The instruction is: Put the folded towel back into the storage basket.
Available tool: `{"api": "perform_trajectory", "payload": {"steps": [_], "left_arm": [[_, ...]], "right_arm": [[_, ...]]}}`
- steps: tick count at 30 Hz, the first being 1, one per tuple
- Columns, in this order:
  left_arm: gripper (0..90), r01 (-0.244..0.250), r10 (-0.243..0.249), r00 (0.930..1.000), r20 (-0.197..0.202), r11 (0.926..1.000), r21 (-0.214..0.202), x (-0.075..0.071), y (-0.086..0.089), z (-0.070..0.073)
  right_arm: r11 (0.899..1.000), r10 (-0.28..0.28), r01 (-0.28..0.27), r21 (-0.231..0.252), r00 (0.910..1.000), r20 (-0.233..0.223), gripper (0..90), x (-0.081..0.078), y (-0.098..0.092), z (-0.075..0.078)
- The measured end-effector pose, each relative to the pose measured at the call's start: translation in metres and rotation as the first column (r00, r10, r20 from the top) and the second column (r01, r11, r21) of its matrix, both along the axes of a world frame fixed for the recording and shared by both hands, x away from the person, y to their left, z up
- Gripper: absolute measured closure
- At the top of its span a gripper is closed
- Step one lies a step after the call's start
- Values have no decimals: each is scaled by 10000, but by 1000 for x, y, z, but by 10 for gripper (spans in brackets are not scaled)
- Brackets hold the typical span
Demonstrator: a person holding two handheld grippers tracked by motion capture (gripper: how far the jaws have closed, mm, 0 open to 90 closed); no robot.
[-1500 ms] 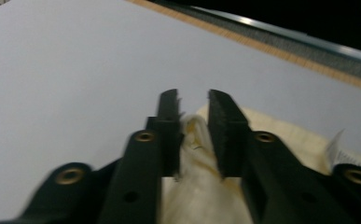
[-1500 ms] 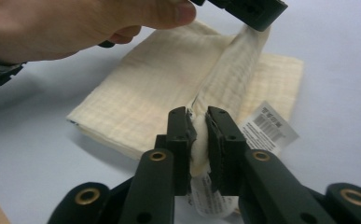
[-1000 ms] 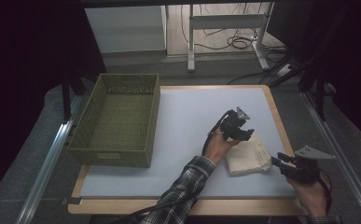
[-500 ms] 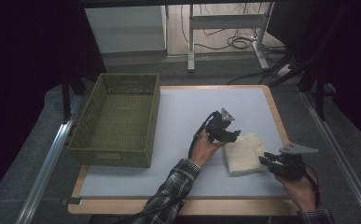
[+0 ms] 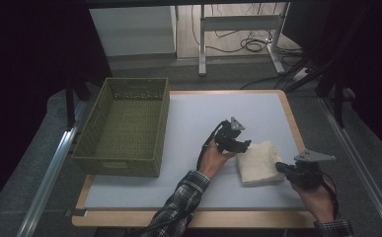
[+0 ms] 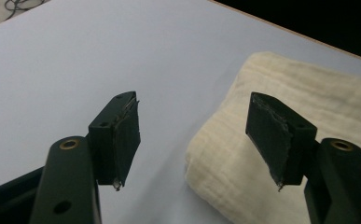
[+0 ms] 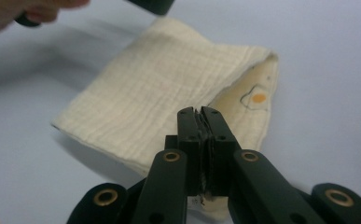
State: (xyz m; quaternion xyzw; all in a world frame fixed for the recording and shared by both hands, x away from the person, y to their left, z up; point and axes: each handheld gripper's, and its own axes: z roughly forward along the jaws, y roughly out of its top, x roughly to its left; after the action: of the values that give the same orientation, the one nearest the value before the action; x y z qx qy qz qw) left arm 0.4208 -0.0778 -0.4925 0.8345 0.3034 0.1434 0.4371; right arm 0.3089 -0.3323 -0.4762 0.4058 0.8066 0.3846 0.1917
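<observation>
A folded cream cloth [image 5: 259, 162] lies on the pale table mat [image 5: 188, 118], right of centre and low in the high view, its long axis running from upper left to lower right. It sits between the 2 grippers. The left gripper [image 5: 242, 144] is at the cloth's upper-left corner, touching or just above it; the right gripper [image 5: 280, 167] meets its lower-right edge. Both are about equally near.

In the left gripper view the jaws stand wide apart and hold nothing, with the cloth [image 6: 281, 140] beneath and beyond the right-hand jaw. In the right gripper view the jaws are pressed together over the cloth's [image 7: 169, 98] near edge; whether fabric is pinched between them I cannot tell. That view also shows the layers parting at the right, with a small printed fried egg [image 7: 256, 98] inside.

A green basket [image 5: 124, 129] stands well apart at centre left.
</observation>
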Motion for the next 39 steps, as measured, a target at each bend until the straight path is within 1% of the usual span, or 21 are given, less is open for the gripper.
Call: {"api": "perform_trajectory", "payload": {"steps": [2, 5, 9, 12, 14, 15, 17, 18, 20, 23, 24, 26, 28, 30, 31, 32, 33, 35, 36, 38, 39], "left_arm": [[348, -5, 5, 10000, 0, 10000, -1, -1, 0, 0], [347, 10, -10, 10000, 15, 10000, 35, -1, 0, -1], [346, -48, 48, 10000, -32, 10000, 56, -1, 1, -3], [345, -47, 48, 10000, -56, 9999, 104, -1, 1, -4], [345, -59, 60, 10000, -64, 9999, 131, 0, 1, -5], [345, -81, 82, 9999, -77, 9999, 123, 0, 1, -6], [345, -90, 91, 9999, -107, 9999, 103, 0, 2, -6], [345, -94, 96, 9999, -112, 9999, 114, 0, 2, -7], [345, -84, 85, 9999, -119, 9999, 99, 0, 3, -8], [345, -105, 107, 9998, -146, 9999, 105, 0, 3, -9], [345, -104, 105, 9998, -164, 9999, 77, 0, 3, -9], [345, -49, 50, 9998, -184, 10000, 39, -1, 4, -9], [345, 57, -59, 9998, -205, 10000, -69, -1, 3, -9], [346, 86, -89, 9997, -227, 9999, -138, 1, 2, -7], [353, 112, -121, 9994, -309, 9995, -289, 1, 1, -6], [380, 198, -216, 9989, -412, 9989, -425, 2, 0, -6], [403, 348, -371, 9982, -477, 9983, -471, 2, -1, -6], [441, 621, -643, 9967, -500, 9971, -443, 0, -8, -6], [451, 756, -771, 9960, -452, 9965, -351, -2, -12, -7], [464, 977, -989, 9942, -428, 9948, -304, -5, -20, -8], [472, 1029, -1032, 9940, -367, 9947, -82, -6, -24, -10]], "right_arm": [[10000, -83, 83, -40, 9999, 93, 869, 0, -3, 6], [9993, -348, 347, -105, 9993, -103, 868, 1, -13, 6], [9969, -780, 773, -138, 9950, -618, 861, 4, -27, -11], [9939, -1078, 1052, -325, 9899, -920, 834, 7, -35, -26], [9930, -1177, 1162, -197, 9867, -1122, 784, 9, -39, -33], [9930, -1184, 1172, -166, 9863, -1151, 737, 9, -40, -35], [9908, -1345, 1321, -283, 9846, -1121, 629, 10, -41, -36], [9901, -1391, 1360, -342, 9836, -1150, 611, 11, -41, -37], [9901, -1406, 1398, -147, 9823, -1239, 631, 11, -43, -38], [9915, -1253, 1292, 147, 9794, -1583, 834, 10, -43, -38], [9926, -1140, 1194, 221, 9790, -1693, 853, 9, -42, -38], [9926, -1139, 1194, 216, 9784, -1727, 861, 10, -41, -36], [9922, -1066, 1158, 456, 9798, -1690, 863, 9, -39, -32], [9937, -956, 1036, 434, 9830, -1565, 863, 9, -36, -27], [9944, -903, 975, 407, 9844, -1510, 863, 9, -34, -25], [9950, -862, 925, 364, 9854, -1471, 862, 9, -32, -23], [9952, -837, 900, 371, 9859, -1451, 862, 9, -31, -22], [9958, -776, 836, 365, 9866, -1434, 862, 11, -29, -22], [9960, -757, 817, 361, 9867, -1439, 862, 11, -29, -22], [9959, -737, 805, 411, 9864, -1466, 862, 12, -28, -23], [9958, -741, 810, 419, 9864, -1468, 863, 12, -28, -23]]}}
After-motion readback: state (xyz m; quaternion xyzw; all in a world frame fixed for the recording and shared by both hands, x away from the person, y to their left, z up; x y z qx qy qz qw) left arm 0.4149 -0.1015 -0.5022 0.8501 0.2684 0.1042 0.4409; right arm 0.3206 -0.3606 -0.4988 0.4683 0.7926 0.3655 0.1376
